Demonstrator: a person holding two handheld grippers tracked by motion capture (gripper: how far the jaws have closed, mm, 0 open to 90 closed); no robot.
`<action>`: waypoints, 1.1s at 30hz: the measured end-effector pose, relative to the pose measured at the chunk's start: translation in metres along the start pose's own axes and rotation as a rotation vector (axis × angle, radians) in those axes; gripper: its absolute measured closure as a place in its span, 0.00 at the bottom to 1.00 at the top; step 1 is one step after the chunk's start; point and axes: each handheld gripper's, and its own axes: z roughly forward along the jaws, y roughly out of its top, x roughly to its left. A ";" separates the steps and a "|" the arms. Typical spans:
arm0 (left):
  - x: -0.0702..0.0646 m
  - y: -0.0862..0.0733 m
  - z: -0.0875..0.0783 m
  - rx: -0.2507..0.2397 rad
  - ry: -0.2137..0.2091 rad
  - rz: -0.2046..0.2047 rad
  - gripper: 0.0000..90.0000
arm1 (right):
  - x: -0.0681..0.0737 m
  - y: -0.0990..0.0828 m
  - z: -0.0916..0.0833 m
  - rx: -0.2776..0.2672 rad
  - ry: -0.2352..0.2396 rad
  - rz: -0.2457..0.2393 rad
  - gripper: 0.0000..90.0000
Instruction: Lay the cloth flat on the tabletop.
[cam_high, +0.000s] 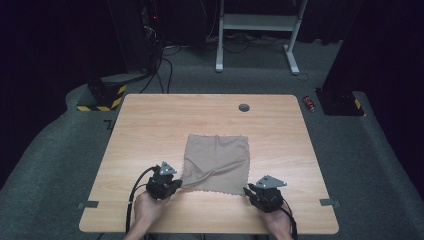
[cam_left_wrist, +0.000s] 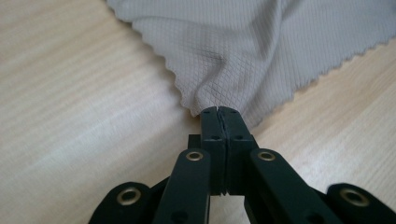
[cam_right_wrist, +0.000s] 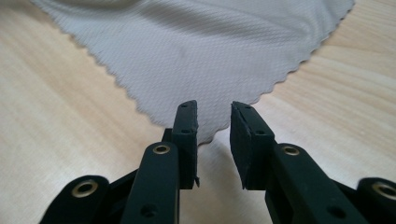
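A beige cloth (cam_high: 217, 162) with scalloped edges lies spread on the wooden table (cam_high: 150, 120), creased toward its near left corner. My left gripper (cam_high: 179, 184) is shut on that near left corner. In the left gripper view the cloth (cam_left_wrist: 261, 46) bunches into folds where the closed jaws (cam_left_wrist: 219, 109) pinch it. My right gripper (cam_high: 248, 190) is at the near right corner. In the right gripper view its jaws (cam_right_wrist: 214, 109) stand apart on either side of the cloth's (cam_right_wrist: 210, 46) corner tip, which lies flat on the table between them, and the pads do not press on it.
A round cable hole (cam_high: 244, 107) sits near the table's far edge. Small tape pieces (cam_high: 88, 204) mark the near left and right edges. On the floor beyond are a white desk frame (cam_high: 257, 25), a red can (cam_high: 310, 103) and a yellow-black striped base (cam_high: 102, 97).
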 end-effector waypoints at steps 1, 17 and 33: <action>-0.001 -0.004 0.001 0.000 -0.002 -0.009 0.99 | 0.002 -0.001 0.000 0.001 0.003 -0.006 0.80; -0.005 -0.012 -0.002 -0.031 -0.039 -0.039 0.98 | 0.006 -0.002 0.001 0.063 0.013 -0.094 1.00; 0.001 -0.009 -0.003 -0.041 0.035 -0.074 0.75 | -0.003 0.001 -0.010 0.029 -0.025 -0.056 0.84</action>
